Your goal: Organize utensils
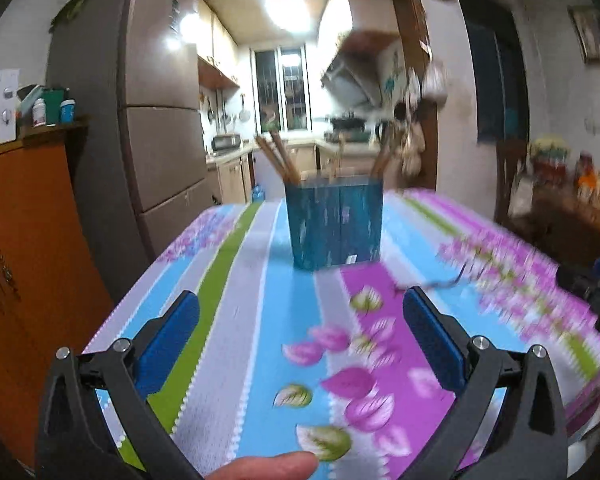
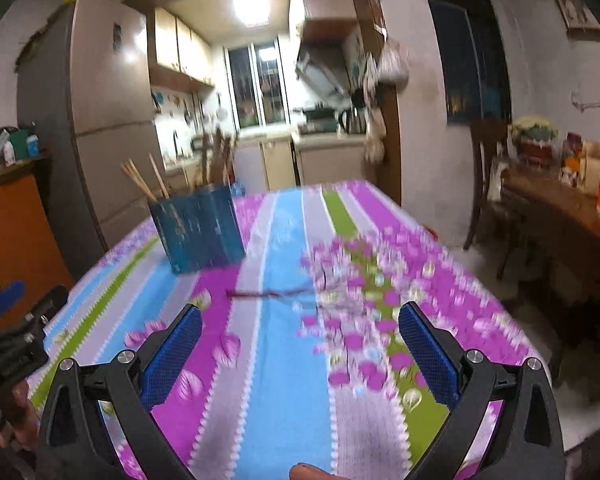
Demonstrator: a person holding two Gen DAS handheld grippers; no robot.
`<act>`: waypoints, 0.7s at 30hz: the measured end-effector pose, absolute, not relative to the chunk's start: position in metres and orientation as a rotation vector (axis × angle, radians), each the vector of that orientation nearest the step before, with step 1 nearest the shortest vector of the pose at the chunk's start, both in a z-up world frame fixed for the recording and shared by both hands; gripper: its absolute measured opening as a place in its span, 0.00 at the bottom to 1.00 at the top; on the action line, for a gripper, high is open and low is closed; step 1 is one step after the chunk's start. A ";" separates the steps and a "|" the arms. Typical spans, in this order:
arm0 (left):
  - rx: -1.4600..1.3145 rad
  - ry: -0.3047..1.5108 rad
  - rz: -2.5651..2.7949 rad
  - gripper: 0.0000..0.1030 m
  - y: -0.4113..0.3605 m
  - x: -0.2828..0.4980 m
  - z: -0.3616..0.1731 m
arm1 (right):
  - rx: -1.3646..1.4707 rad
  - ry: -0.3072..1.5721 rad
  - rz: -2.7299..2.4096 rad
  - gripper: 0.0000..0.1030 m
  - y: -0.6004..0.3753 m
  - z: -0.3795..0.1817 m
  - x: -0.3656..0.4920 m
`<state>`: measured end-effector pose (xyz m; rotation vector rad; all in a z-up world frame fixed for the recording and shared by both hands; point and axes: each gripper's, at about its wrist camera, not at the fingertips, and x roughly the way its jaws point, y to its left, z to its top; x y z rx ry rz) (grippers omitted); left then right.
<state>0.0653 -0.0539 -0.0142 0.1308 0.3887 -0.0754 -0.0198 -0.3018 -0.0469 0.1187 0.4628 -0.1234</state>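
A blue wooden utensil holder (image 1: 334, 222) stands on the floral striped tablecloth (image 1: 260, 320), with several wooden chopsticks (image 1: 278, 156) leaning out of it. It also shows in the right wrist view (image 2: 198, 228) at the left. A thin dark utensil (image 2: 268, 294) lies flat on the cloth ahead of my right gripper (image 2: 300, 340); in the left wrist view it (image 1: 436, 284) lies just beyond the right finger. My left gripper (image 1: 300, 328) is open and empty above the cloth. My right gripper is open and empty too. Both views are blurred.
A refrigerator (image 1: 156, 120) and an orange cabinet (image 1: 24, 240) stand left of the table. A wooden side table (image 2: 560, 208) with jars and a chair stand to the right. The kitchen lies behind. The left gripper shows at the right wrist view's left edge (image 2: 16, 328).
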 end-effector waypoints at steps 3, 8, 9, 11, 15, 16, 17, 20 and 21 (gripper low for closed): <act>0.165 0.418 -0.056 0.95 -0.057 0.066 -0.032 | 0.057 0.467 -0.160 0.95 -0.290 -0.060 -0.021; 0.177 0.468 -0.068 0.95 -0.059 0.067 -0.049 | 0.026 0.531 -0.183 0.95 -0.285 -0.079 -0.016; 0.180 0.470 -0.071 0.95 -0.060 0.067 -0.048 | 0.028 0.536 -0.181 0.95 -0.285 -0.081 -0.016; 0.185 0.471 -0.077 0.95 -0.060 0.067 -0.049 | 0.034 0.538 -0.187 0.95 -0.285 -0.082 -0.016; 0.179 0.483 -0.082 0.95 -0.060 0.068 -0.050 | 0.045 0.523 -0.199 0.95 -0.288 -0.077 -0.019; 0.177 0.484 -0.084 0.95 -0.060 0.068 -0.050 | 0.048 0.518 -0.199 0.95 -0.289 -0.076 -0.020; 0.177 0.484 -0.085 0.95 -0.061 0.069 -0.050 | 0.049 0.517 -0.196 0.95 -0.289 -0.076 -0.021; 0.181 0.482 -0.097 0.95 -0.064 0.067 -0.051 | 0.045 0.516 -0.192 0.95 -0.287 -0.076 -0.022; 0.180 0.482 -0.101 0.95 -0.064 0.067 -0.051 | 0.042 0.514 -0.191 0.95 -0.286 -0.076 -0.023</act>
